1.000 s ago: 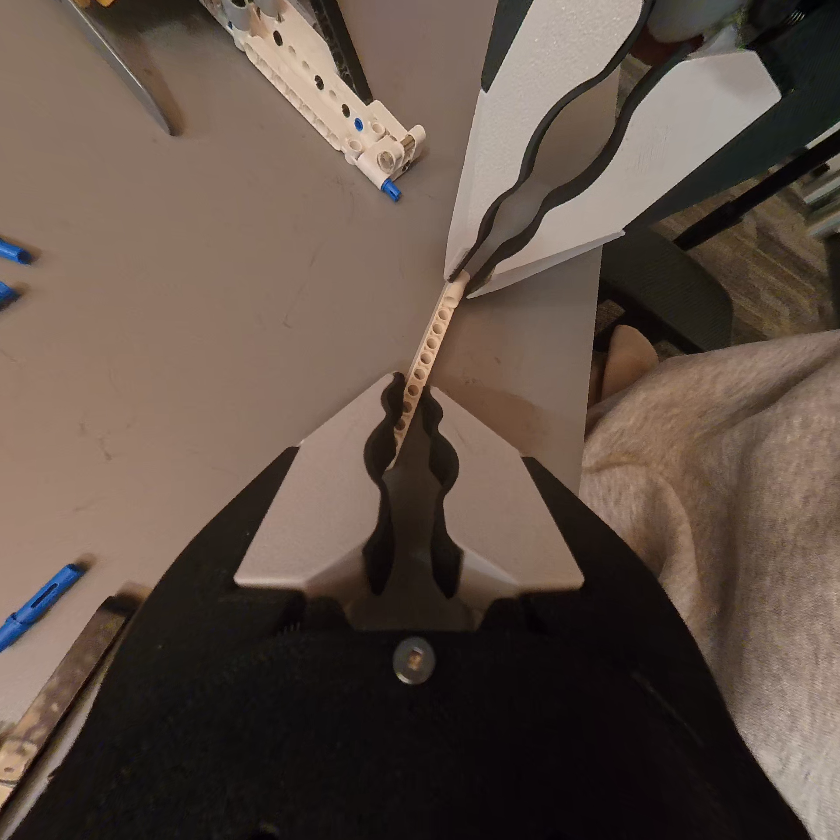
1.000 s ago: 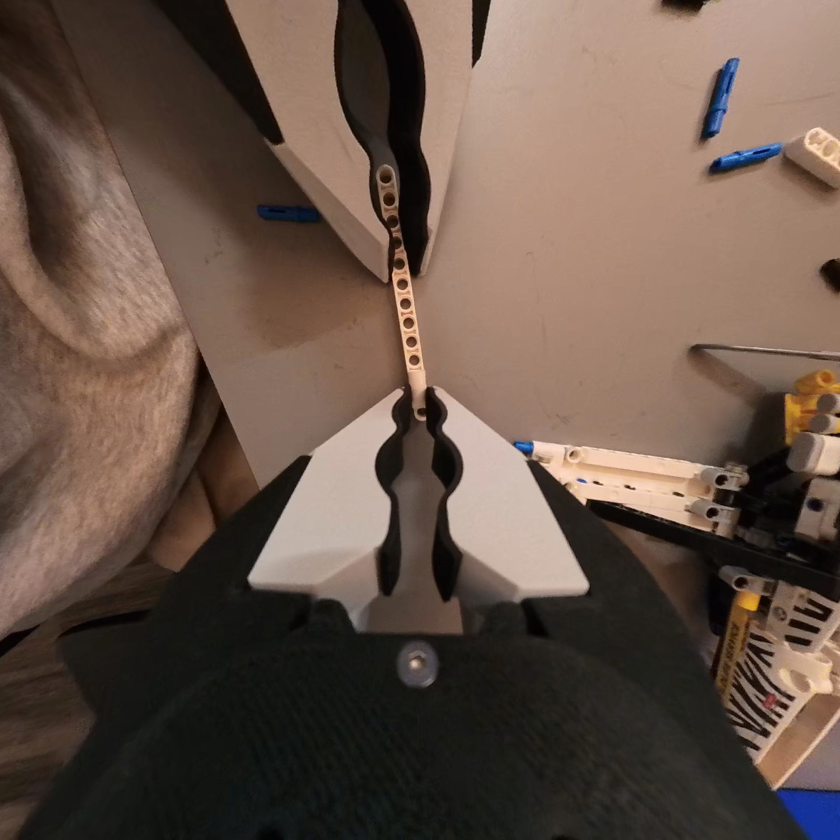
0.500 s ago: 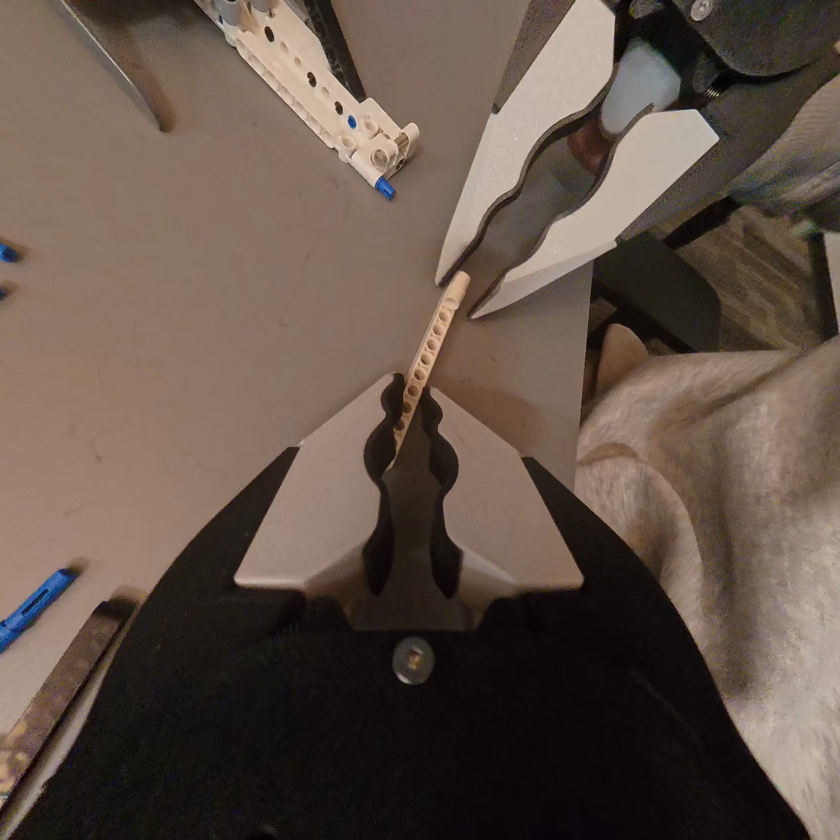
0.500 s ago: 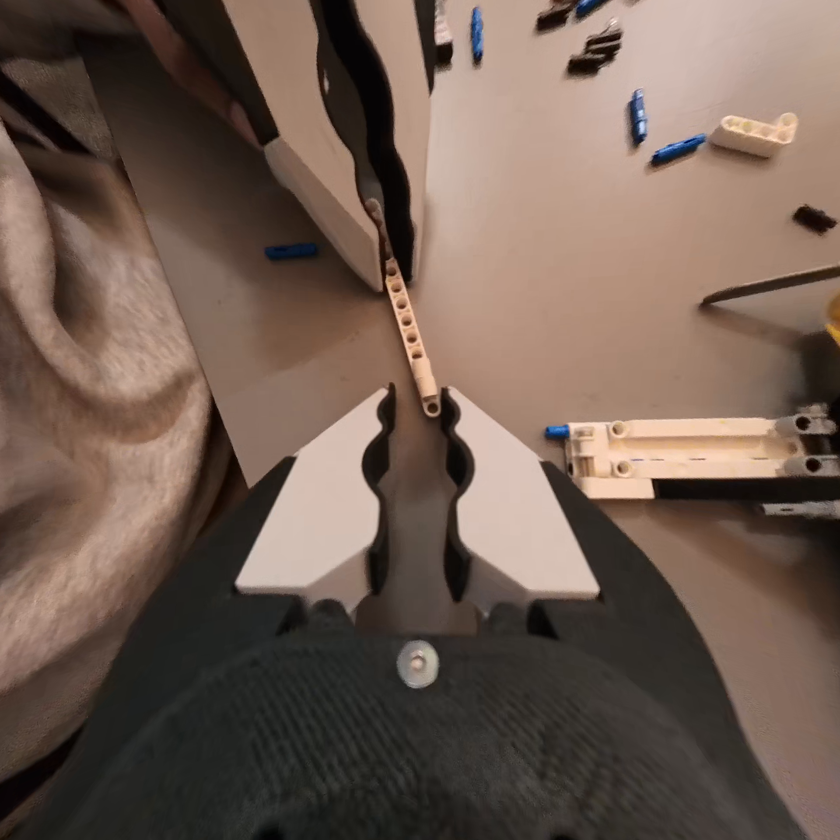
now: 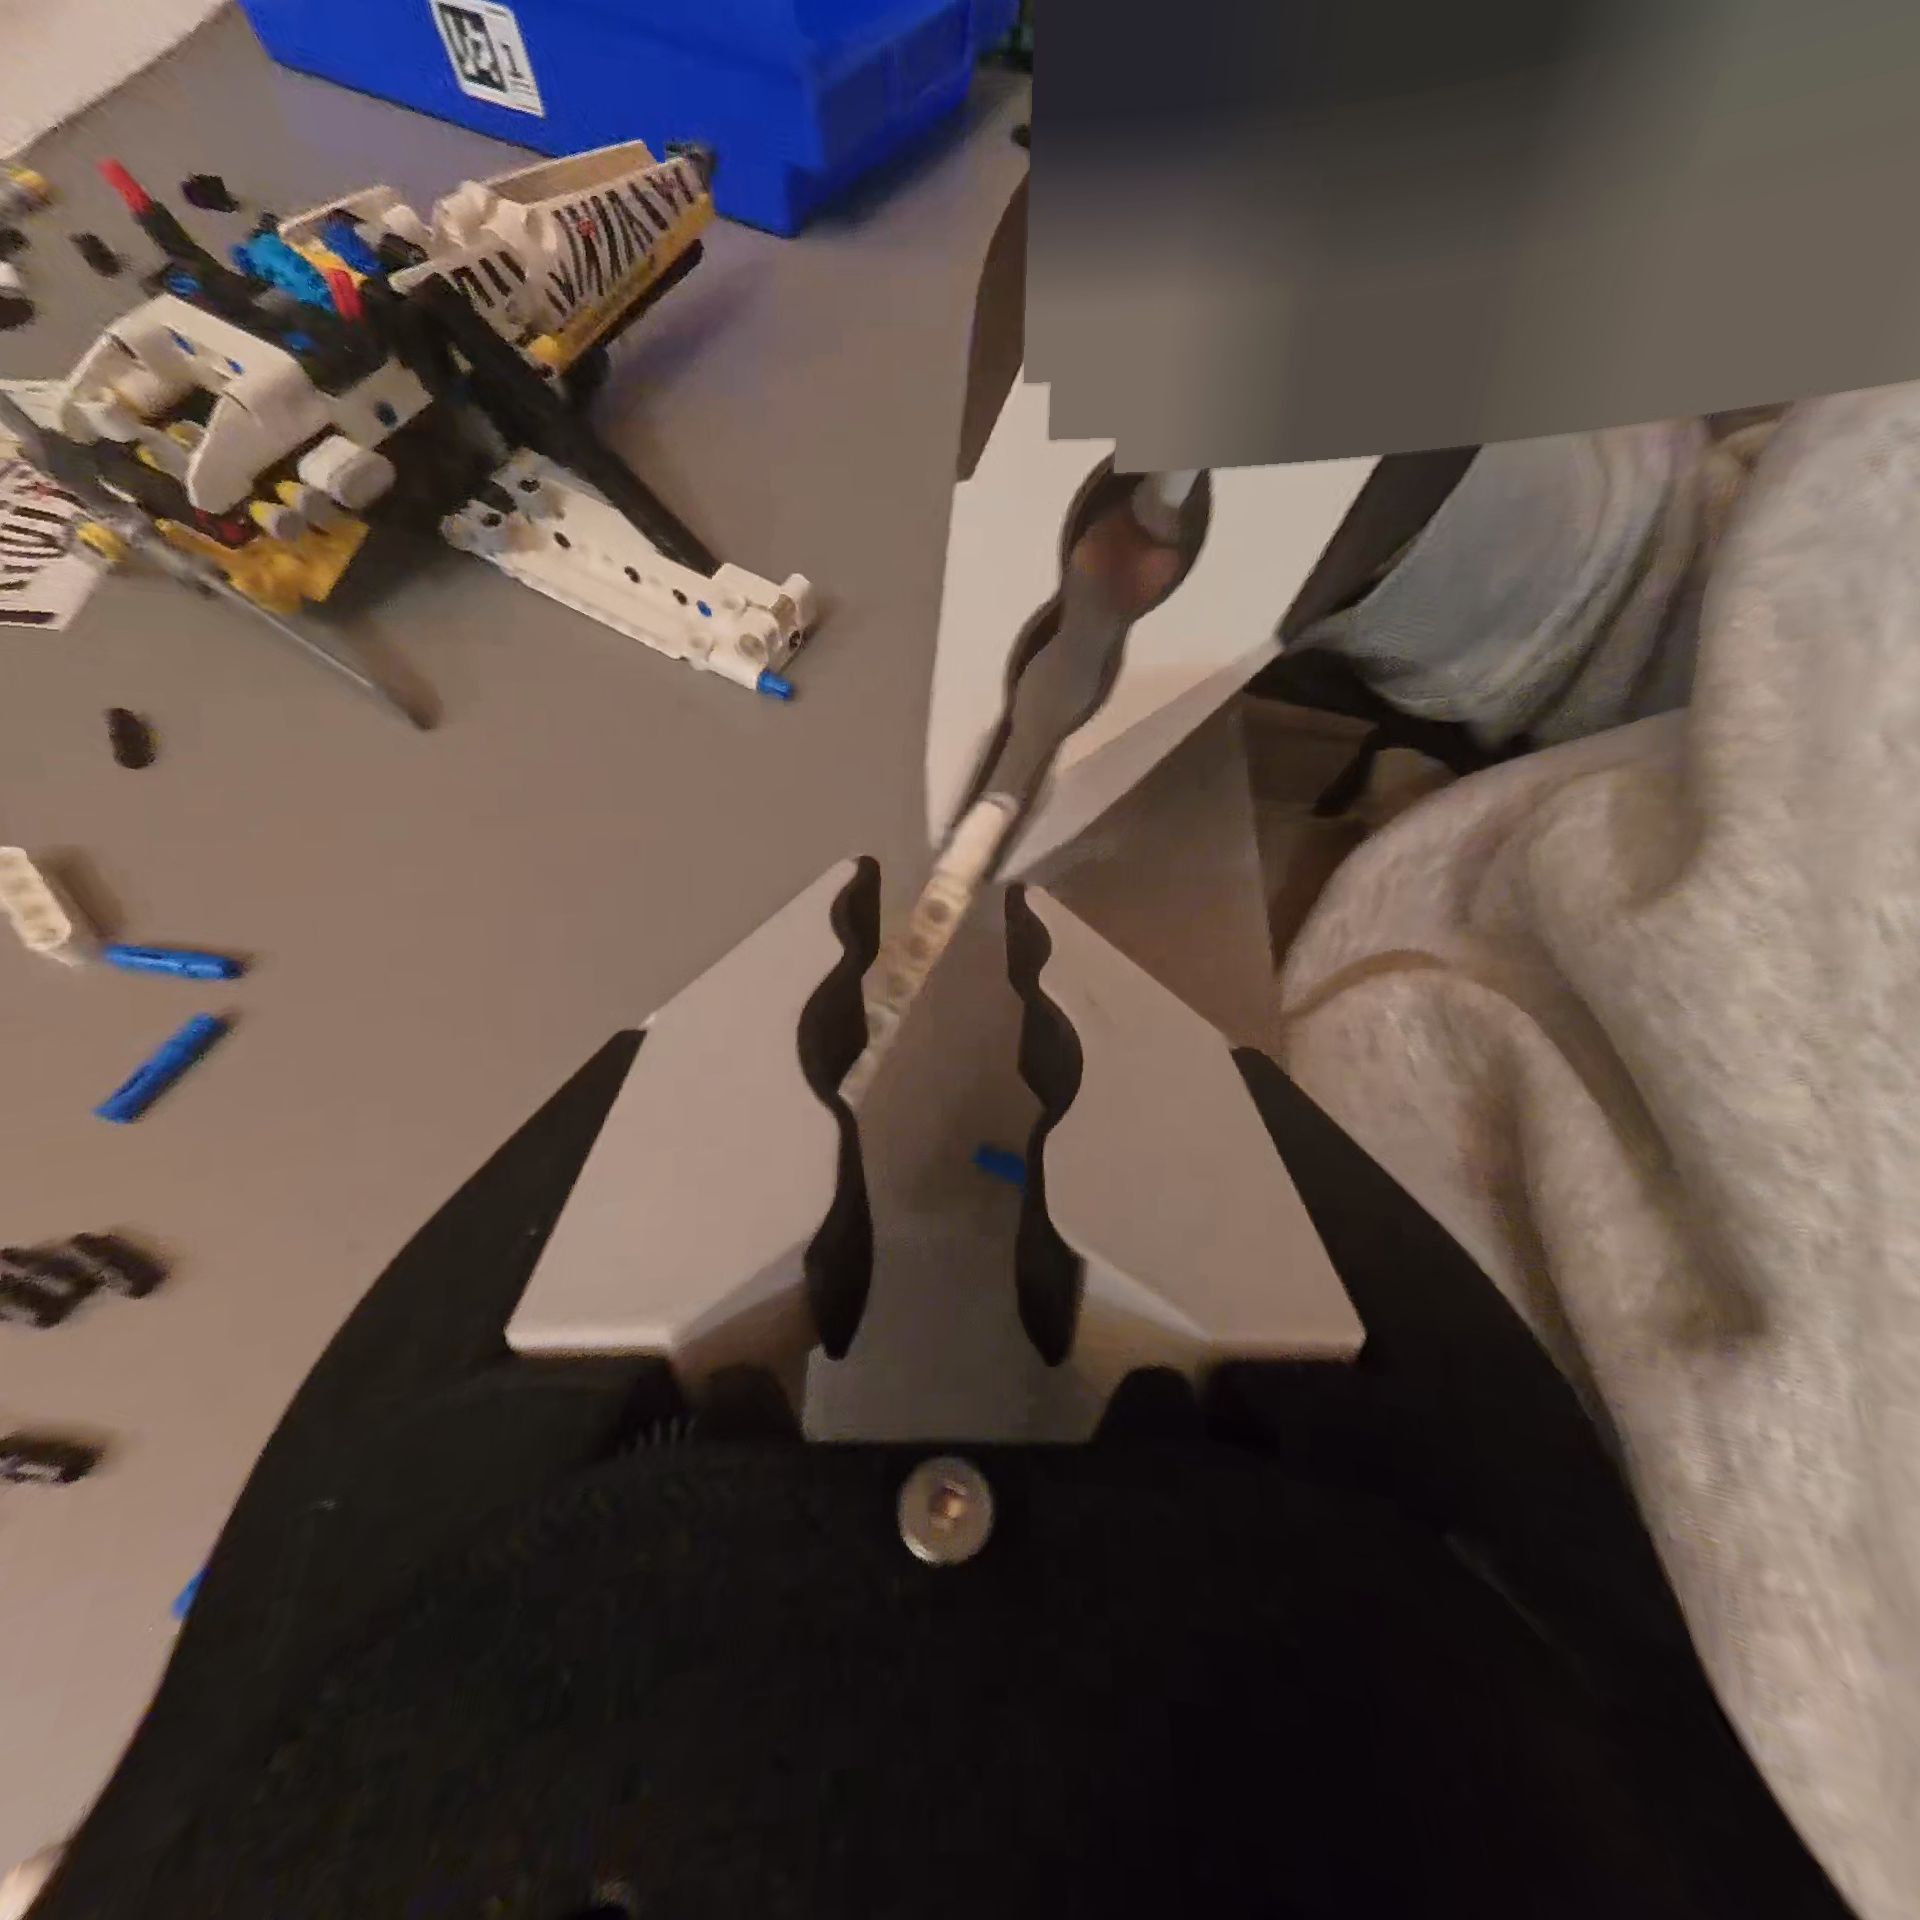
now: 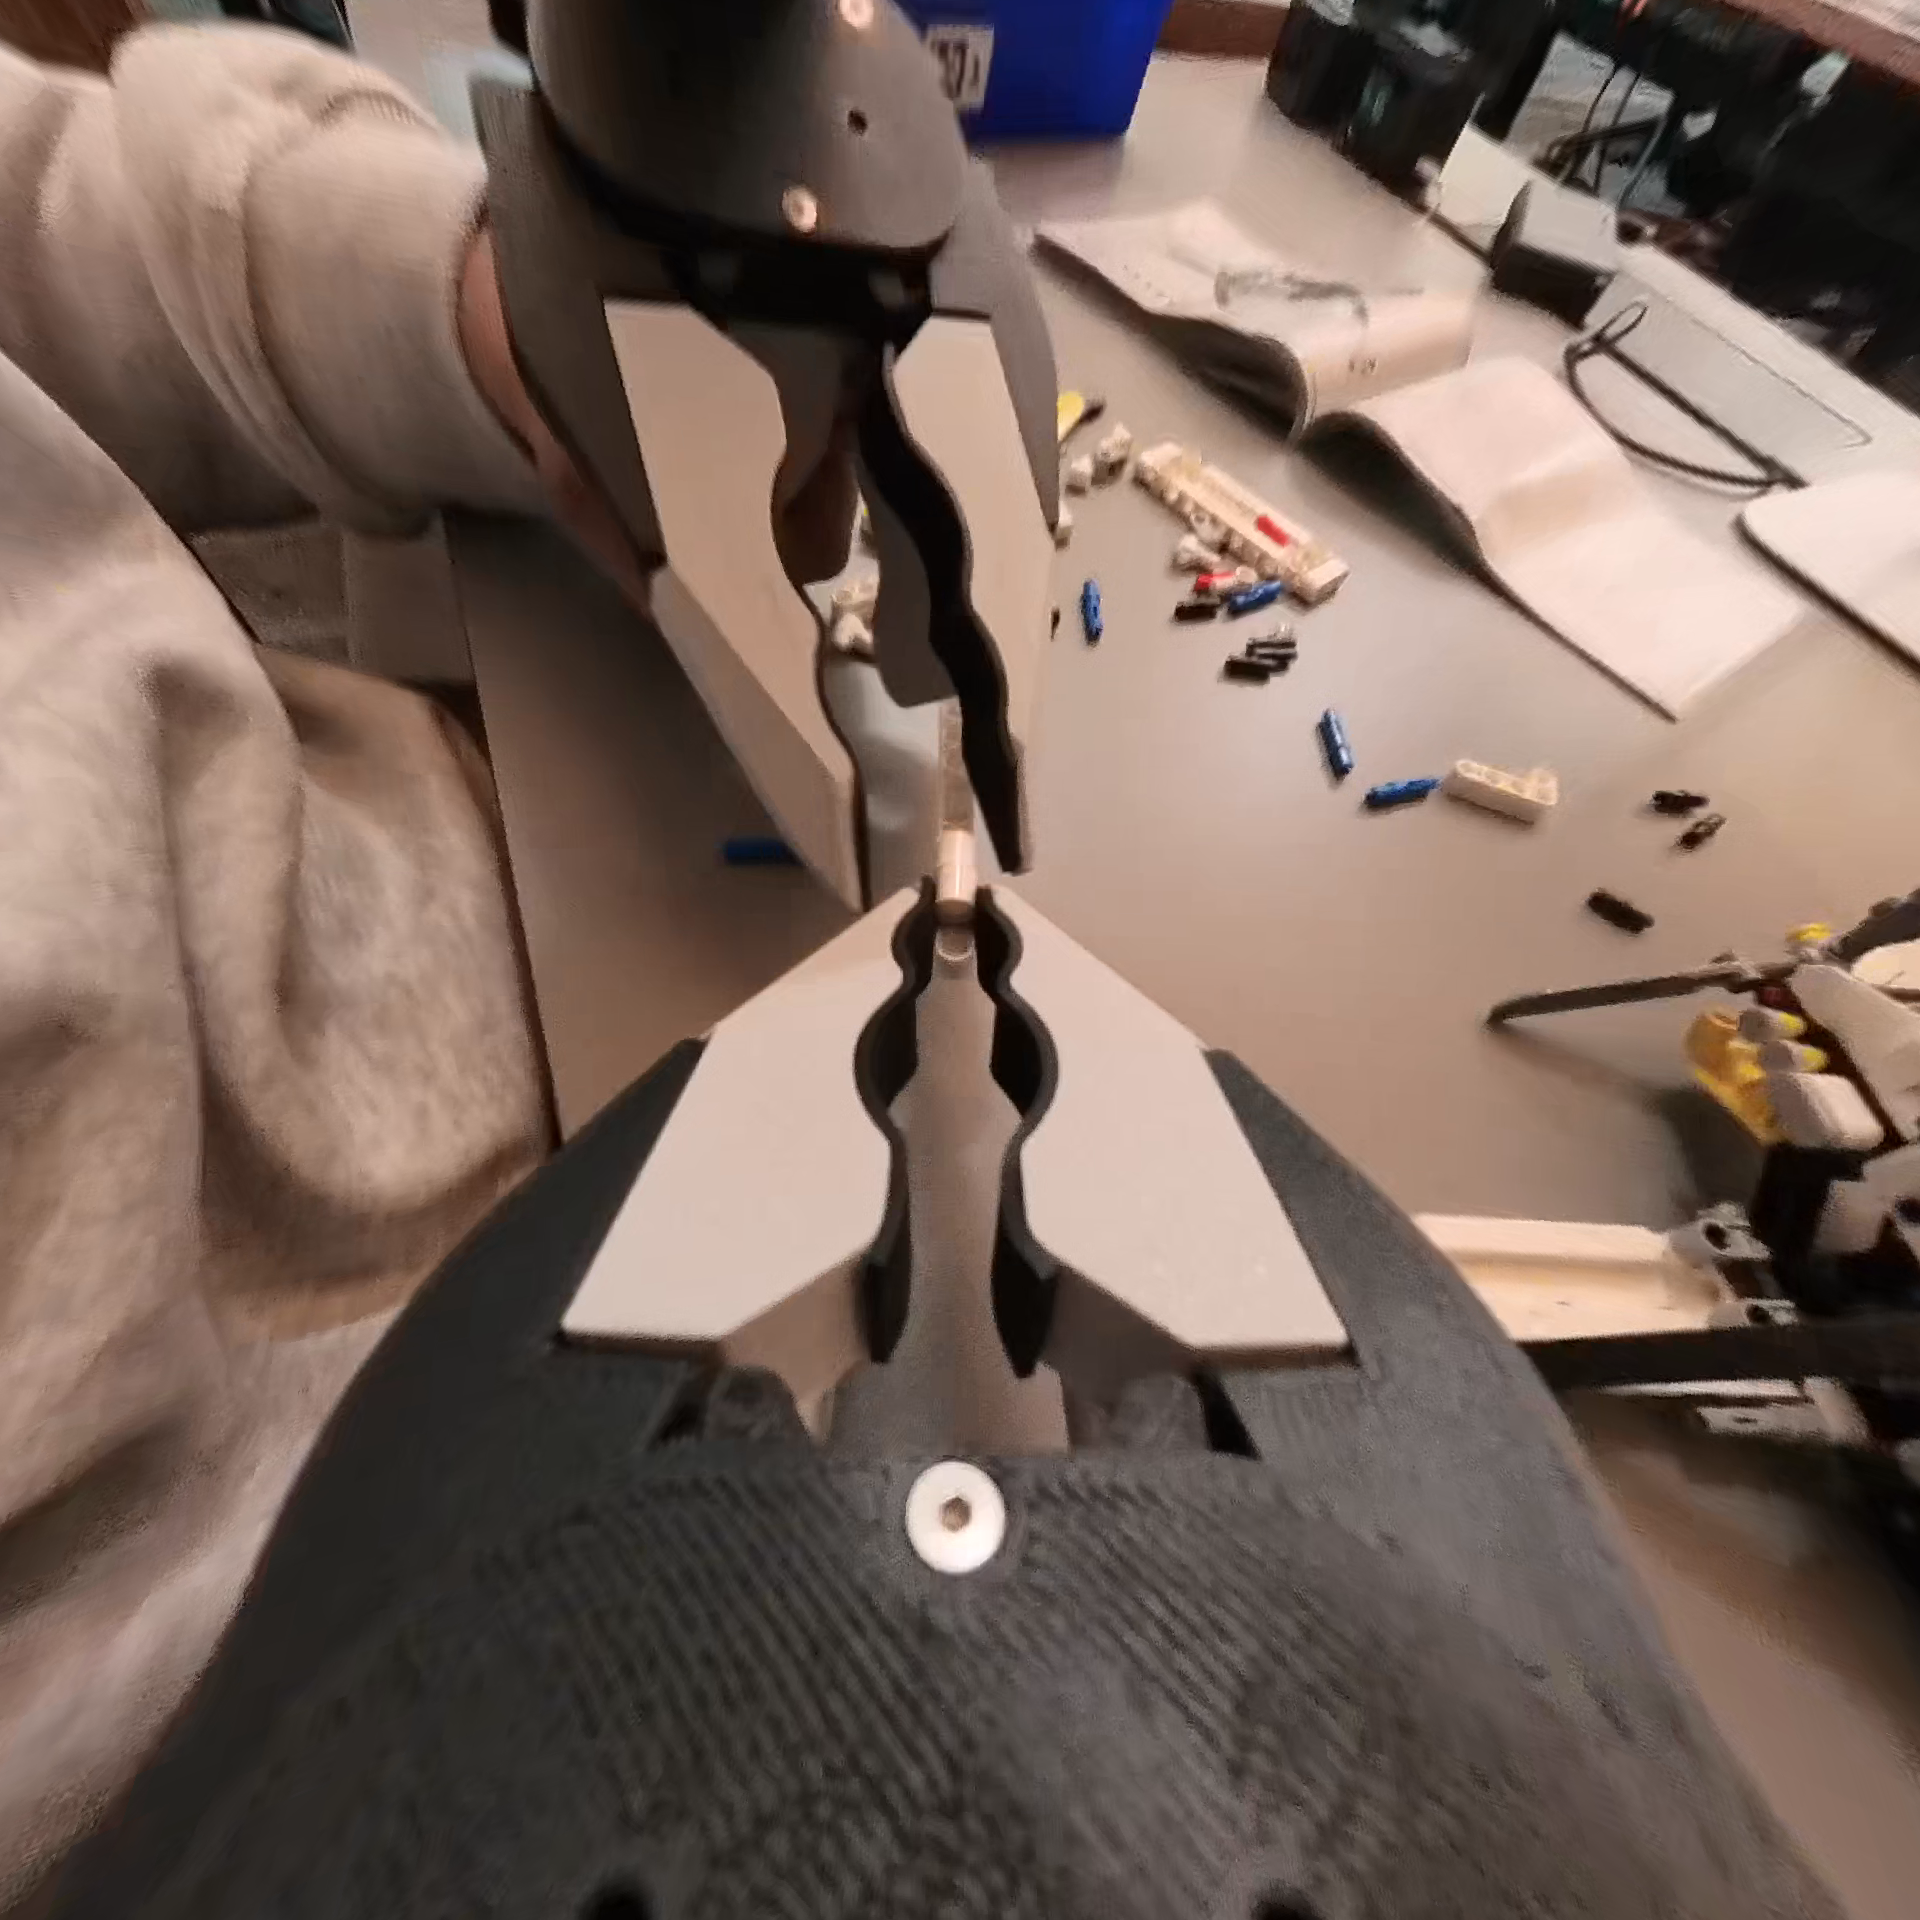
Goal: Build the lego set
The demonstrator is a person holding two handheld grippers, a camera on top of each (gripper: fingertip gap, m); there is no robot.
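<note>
Two matte black, textured plastic gripper bodies, left (image 5: 940, 904) and right (image 6: 954, 914), each with pale grey wedge-shaped fingers (image 5: 717, 1164) lined in wavy black rubber pads (image 6: 883, 1049). One silver screw (image 5: 943, 1509) centred below each pair. Loose beige fleece sleeve (image 6: 239, 270) behind.

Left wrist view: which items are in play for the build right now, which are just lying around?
In play: white beam, right gripper shut on its end, left gripper open around it, partly built model.
Lying about: blue pins, black pins, short white piece, blue bin.
</note>
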